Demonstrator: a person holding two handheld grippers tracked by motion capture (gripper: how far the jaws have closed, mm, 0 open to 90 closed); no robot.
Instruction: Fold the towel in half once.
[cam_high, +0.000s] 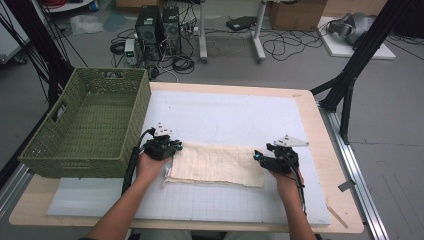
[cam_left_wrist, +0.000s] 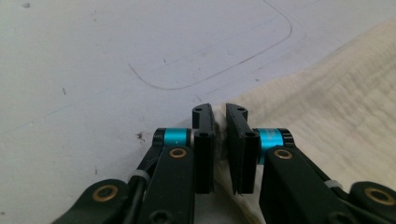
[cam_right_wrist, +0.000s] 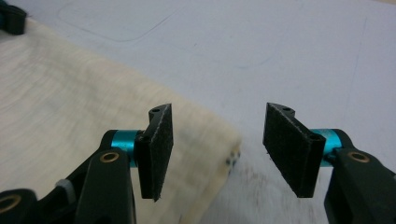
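With the left claw (cam_left_wrist: 220, 122) clamped on the cloth (cam_high: 217, 163) and the right claw (cam_right_wrist: 217, 140) apart, any pull could drag it crooked.

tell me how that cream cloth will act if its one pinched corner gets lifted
Probably floppy: the cloth lies flat with soft creases, so it would drape from the left gripper. Likely light, being thin. Its crinkled weave suggests it will not slip out easily.

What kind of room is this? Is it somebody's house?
Probably not a house. It looks like a lab or workshop: computer towers and tangled cables sit on a bare grey floor, and black metal frames stand around the work table.
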